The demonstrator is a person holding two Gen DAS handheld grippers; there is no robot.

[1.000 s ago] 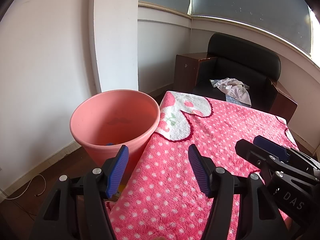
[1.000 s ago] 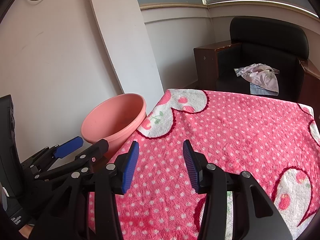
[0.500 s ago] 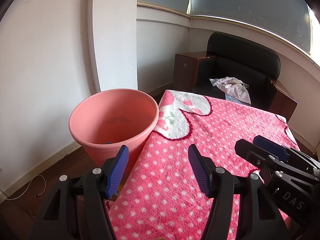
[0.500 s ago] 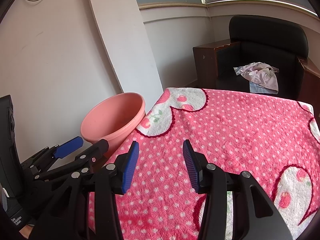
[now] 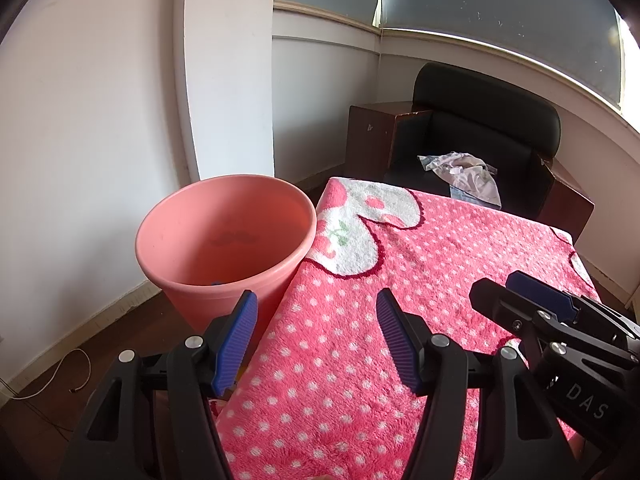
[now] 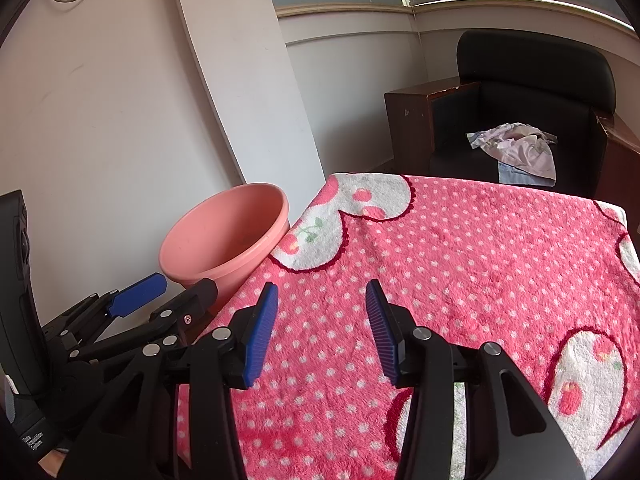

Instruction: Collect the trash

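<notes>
A pink plastic bin (image 5: 224, 240) stands on the floor against the left edge of the table; it also shows in the right wrist view (image 6: 224, 236). A bit of blue shows at its bottom. My left gripper (image 5: 316, 336) is open and empty, over the table's left edge beside the bin. My right gripper (image 6: 320, 324) is open and empty, above the pink polka-dot blanket (image 6: 460, 272). Each gripper shows in the other's view, the right one (image 5: 540, 312) and the left one (image 6: 160, 300). No loose trash shows on the blanket (image 5: 420, 280).
A black armchair (image 5: 480, 128) with crumpled cloth (image 5: 464, 172) on its seat stands beyond the table's far edge. A white wall and pillar (image 5: 228, 72) rise behind the bin. A thin cable (image 5: 60, 380) lies on the floor at left.
Both views have drifted back slightly, so the bin and blanket sit a little farther and lower. Both grippers stay open and empty.
</notes>
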